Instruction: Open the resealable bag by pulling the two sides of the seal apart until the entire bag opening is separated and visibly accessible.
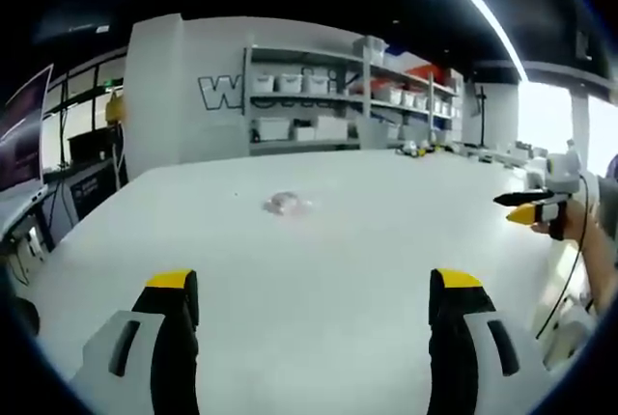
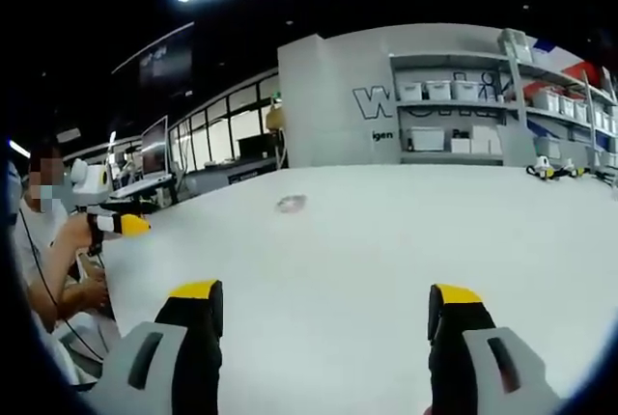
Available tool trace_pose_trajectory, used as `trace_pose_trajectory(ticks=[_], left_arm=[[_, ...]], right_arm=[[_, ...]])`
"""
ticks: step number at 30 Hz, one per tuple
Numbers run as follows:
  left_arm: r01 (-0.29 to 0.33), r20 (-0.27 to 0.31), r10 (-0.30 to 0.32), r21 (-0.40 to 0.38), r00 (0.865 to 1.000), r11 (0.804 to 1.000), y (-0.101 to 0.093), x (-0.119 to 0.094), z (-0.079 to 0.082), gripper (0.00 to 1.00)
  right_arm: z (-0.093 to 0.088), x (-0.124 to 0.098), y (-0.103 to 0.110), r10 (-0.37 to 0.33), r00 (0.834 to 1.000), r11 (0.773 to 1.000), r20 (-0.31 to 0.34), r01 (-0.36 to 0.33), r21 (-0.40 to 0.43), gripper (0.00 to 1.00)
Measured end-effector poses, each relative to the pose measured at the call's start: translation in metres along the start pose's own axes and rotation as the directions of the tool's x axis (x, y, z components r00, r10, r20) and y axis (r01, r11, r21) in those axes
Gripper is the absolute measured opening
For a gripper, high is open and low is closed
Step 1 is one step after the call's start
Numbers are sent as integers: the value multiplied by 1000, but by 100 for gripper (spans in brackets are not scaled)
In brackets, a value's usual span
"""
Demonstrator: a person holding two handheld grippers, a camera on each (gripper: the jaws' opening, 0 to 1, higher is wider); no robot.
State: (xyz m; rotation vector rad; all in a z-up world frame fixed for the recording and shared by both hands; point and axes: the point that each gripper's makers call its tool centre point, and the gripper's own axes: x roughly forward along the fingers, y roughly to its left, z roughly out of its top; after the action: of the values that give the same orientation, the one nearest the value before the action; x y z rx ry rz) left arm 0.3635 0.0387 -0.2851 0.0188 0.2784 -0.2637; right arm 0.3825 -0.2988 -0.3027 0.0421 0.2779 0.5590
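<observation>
A small clear resealable bag (image 1: 287, 205) lies flat on the big white table (image 1: 367, 241), far ahead of my left gripper (image 1: 314, 285). That gripper's yellow-tipped jaws stand wide apart and open, with nothing between them. In the right gripper view the same bag (image 2: 291, 204) shows small and distant on the table (image 2: 386, 241). My right gripper (image 2: 326, 297) is open too, jaws empty and well short of the bag. Neither gripper touches the bag.
A person's hand holds another yellow-tipped gripper (image 1: 526, 208) at the table's right edge; one (image 2: 121, 225) also shows at the left of the right gripper view, beside a seated person. Shelves with white bins (image 1: 319, 96) stand behind the table. Monitors (image 2: 154, 159) line the left side.
</observation>
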Motion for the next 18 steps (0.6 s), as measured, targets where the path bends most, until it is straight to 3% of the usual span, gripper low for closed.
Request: trace_pose_trajectory(ticks=[18], left_arm=[[1, 3, -1, -4, 1000, 1000, 0, -1, -1, 99]], right_arm=[[-2, -1, 2, 3, 1000, 1000, -5, -3, 1, 88]])
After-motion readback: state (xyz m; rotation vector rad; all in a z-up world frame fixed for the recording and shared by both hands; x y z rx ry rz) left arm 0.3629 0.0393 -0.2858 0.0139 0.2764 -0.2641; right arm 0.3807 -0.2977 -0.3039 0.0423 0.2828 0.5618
